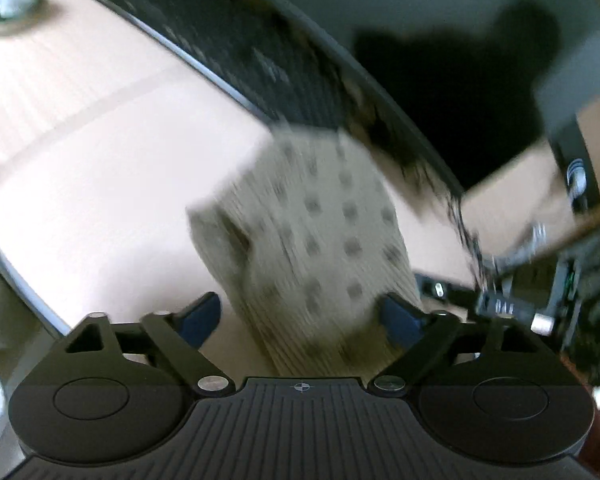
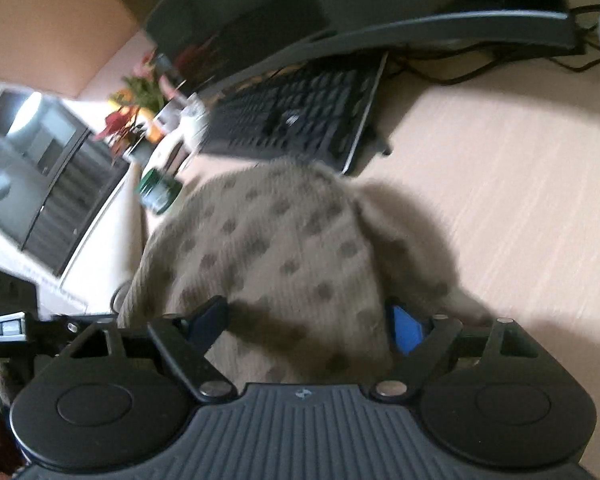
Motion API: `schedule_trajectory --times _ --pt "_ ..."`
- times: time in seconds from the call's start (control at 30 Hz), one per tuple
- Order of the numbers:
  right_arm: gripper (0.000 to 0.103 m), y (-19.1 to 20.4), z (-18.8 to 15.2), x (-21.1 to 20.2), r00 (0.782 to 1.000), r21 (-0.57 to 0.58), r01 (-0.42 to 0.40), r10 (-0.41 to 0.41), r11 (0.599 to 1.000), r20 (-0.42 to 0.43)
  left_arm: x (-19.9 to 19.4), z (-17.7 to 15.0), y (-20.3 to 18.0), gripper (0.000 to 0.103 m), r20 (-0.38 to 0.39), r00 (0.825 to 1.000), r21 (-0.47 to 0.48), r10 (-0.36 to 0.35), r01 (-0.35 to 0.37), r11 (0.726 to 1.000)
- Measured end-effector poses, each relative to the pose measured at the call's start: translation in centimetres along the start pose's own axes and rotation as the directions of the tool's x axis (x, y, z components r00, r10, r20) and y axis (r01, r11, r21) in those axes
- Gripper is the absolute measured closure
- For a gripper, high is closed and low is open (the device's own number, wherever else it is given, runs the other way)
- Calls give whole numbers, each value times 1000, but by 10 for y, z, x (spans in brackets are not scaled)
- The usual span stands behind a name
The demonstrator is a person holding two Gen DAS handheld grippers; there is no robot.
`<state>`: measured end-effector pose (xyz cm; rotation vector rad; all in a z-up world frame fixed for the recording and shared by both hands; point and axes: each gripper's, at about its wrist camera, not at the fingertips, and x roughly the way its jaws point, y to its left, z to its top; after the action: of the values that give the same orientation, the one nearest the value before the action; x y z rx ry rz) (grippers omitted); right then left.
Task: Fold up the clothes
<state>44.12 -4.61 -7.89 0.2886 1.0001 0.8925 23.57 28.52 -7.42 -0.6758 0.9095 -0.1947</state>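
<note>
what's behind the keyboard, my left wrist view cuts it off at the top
Observer: a dark monitor stands right behind the keyboard.
Operator: anything else back there
Observer: black cables trail off behind the keyboard's right end, and red and orange flowers stand past its left end.
Operator: where's the right gripper on the cloth
Observer: the spotted garment lies between the right gripper's fingers and fills the gap; the blur hides whether the pads press on it.
</note>
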Motion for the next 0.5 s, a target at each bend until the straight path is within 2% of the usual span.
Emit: schedule_trajectory --times 0.03,0.07,0.1,0.2,0.37,0.43,0.5 --pt "48 2 -3 -2 1000 -5 -4 4 1000 -4 8 -1 -1 46 -21 1000 15 3 -3 1000" --pt "54 4 -5 -6 1000 -8 3 -3 1000 2 15 0 -3 53 -35 999 25 2 -1 1000" --pt "57 5 -6 -11 1000 -11 12 -12 1000 10 20 4 -4 52 -34 999 29 -8 9 1000" --pt "58 3 -5 -25 998 1 48 -48 999 40 37 19 -12 51 -28 999 66 -29 31 997" --pt "58 -15 22 -23 975 31 183 -185 983 121 73 51 -29 47 7 1000 178 -30 28 984" --pt "54 -18 33 -16 963 15 229 -229 973 140 83 62 -33 41 19 1000 209 -21 17 978" --pt "42 -16 39 -15 951 -16 275 -269 961 152 80 70 -36 37 20 1000 222 0 -4 975"
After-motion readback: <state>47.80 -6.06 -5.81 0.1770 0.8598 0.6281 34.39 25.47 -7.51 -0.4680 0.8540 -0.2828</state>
